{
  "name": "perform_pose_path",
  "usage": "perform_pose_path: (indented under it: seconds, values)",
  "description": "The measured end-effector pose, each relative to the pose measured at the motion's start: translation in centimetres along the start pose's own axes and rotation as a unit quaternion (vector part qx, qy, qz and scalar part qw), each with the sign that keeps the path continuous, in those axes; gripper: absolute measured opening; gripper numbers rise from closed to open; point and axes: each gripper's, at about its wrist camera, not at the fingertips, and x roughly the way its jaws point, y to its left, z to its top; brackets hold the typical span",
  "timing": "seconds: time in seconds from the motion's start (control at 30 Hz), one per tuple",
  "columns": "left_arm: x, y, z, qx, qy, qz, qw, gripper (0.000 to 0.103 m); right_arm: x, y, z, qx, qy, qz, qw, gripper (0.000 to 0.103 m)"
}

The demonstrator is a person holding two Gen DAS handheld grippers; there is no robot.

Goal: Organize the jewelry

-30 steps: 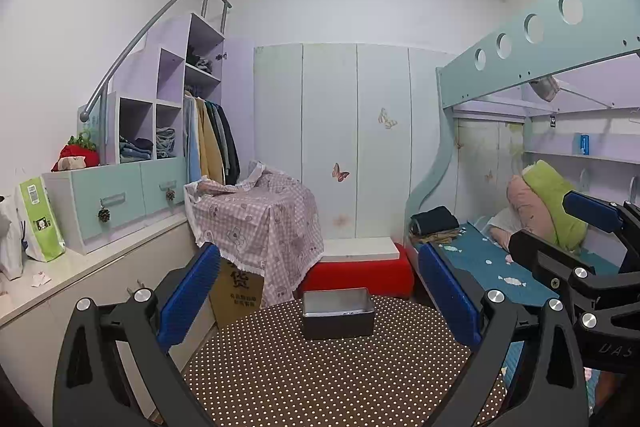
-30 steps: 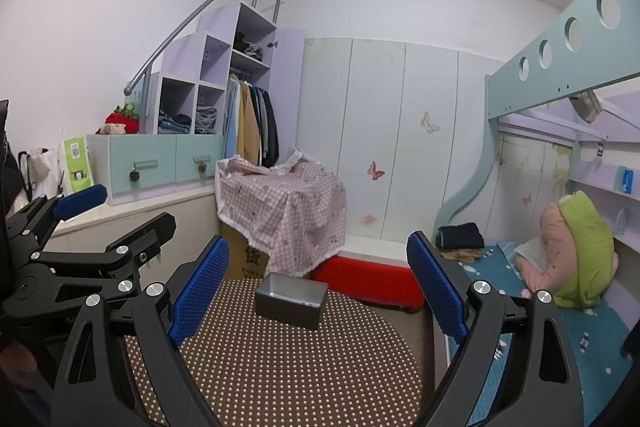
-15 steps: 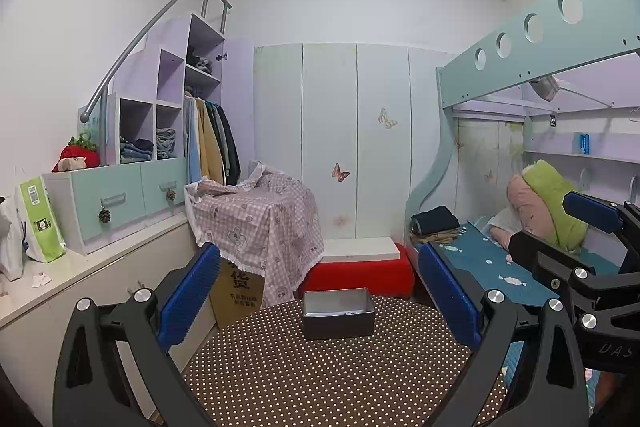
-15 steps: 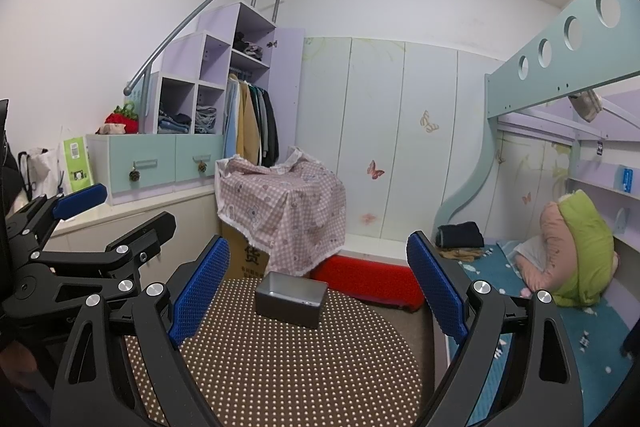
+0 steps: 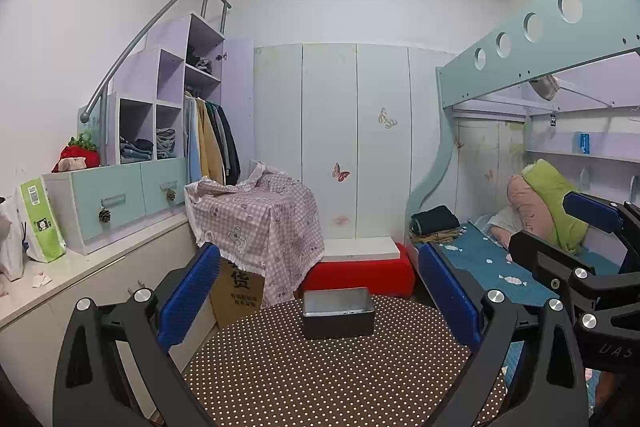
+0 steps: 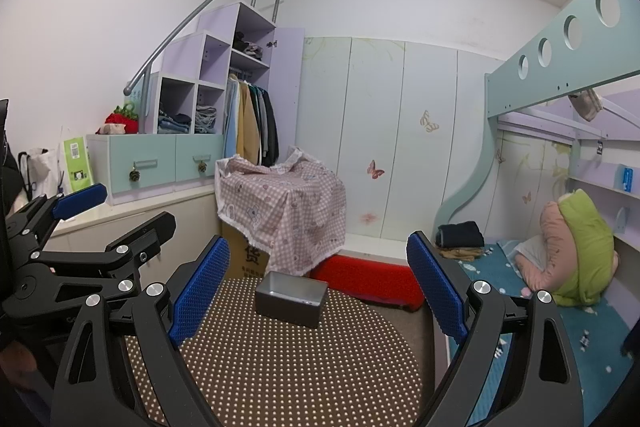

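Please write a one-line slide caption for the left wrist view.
Open left gripper faces a metal tin on the dotted table.

Both wrist cameras looked level across the dotted desk (image 5: 328,379) toward the far wardrobe (image 5: 352,139). The left view sat beside the right one; both shared the grey tin (image 6: 291,298) and bunk bed (image 6: 560,67).

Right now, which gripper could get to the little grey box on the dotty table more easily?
Probably the left gripper: in its view the grey box sits centred between its open fingers. The right gripper, also open and empty, sees the box off to its left. It's close, though.
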Motion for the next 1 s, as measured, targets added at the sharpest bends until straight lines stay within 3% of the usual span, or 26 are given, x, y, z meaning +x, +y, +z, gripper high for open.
perform_pose_path:
  seconds: [1.0]
  values:
    - [0.27,-0.08,-0.35,0.003,0.004,-0.001,1.0000,0.096,0.42,0.19,-0.46,0.002,0.003,0.000,1.000,0.087]
